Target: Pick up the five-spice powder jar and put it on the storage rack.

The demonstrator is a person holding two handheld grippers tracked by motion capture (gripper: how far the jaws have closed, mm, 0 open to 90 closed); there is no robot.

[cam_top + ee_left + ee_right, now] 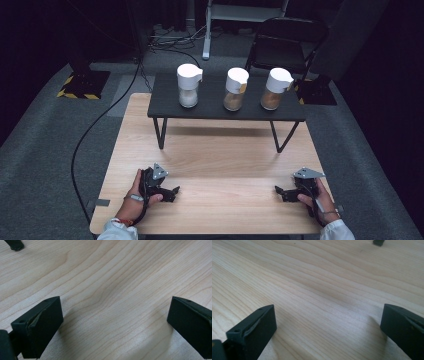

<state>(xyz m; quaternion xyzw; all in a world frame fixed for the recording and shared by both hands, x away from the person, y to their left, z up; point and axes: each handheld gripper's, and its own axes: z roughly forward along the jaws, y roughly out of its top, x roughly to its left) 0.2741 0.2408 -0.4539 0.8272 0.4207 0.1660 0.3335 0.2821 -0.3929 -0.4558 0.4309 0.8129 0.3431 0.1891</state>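
Wooden table [210, 150] is carrying a low black stand [225, 107] at its far side, where three white-capped jars are standing in a row: one of white grains [188, 85], one at the middle [235, 89], one of brown powder [275, 88]. Both grippers are resting at the near edge, well apart from the jars, the left gripper [175, 190] and right gripper [276, 190] pointing at each other with jaws spread wide and nothing between them. Reaching forward looks like the step in hand; it is probably calling for a level approach, jaws staying wide until either side of a jar's glass body, below the cap
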